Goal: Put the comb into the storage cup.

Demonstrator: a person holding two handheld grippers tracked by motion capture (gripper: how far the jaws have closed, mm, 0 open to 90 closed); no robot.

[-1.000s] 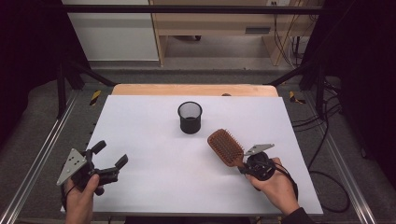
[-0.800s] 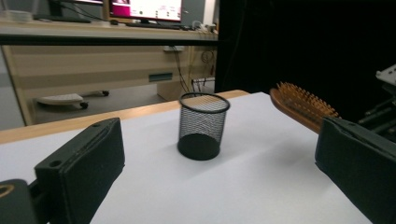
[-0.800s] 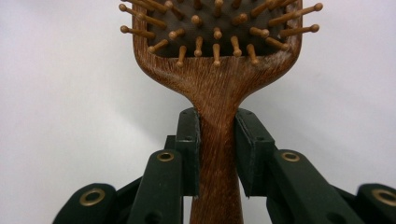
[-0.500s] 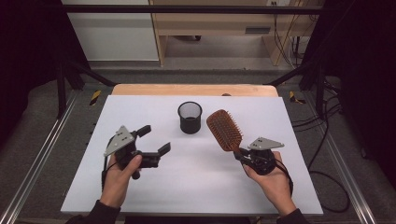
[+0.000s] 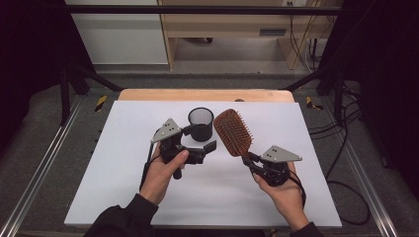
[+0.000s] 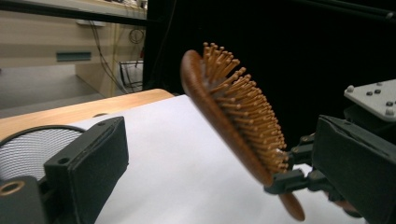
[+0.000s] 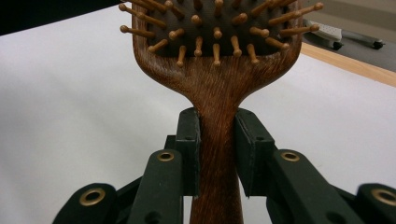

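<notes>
Since a second ago, the left gripper (image 5: pixel 199 139) has been carried from the near left edge of the white table (image 5: pixel 123 192) up toward the middle, and the wooden hairbrush (image 5: pixel 233 132), then lying low on the sheet, has been raised and tipped upright. That brush is now held clear of the table by the right gripper (image 5: pixel 252 160), whose jaws are clamped narrowly on either side of its handle (image 7: pixel 217 154), bristles turned toward the person's left. In the left gripper view the brush head (image 6: pixel 233 116) is seen tilted between the two wide-spread jaws, which are empty; nothing is pressed by their pads. Just beyond the left gripper, the black mesh cup (image 5: pixel 200 123) is left standing upright near the far middle of the table, and its mesh wall (image 6: pixel 32 151) is seen just behind one jaw. Judged from this, the pick-up is done and the brush is lifted. What is left appears to be either a handover to the open left gripper or a drop into the cup; which of the two is intended cannot be told.
</notes>
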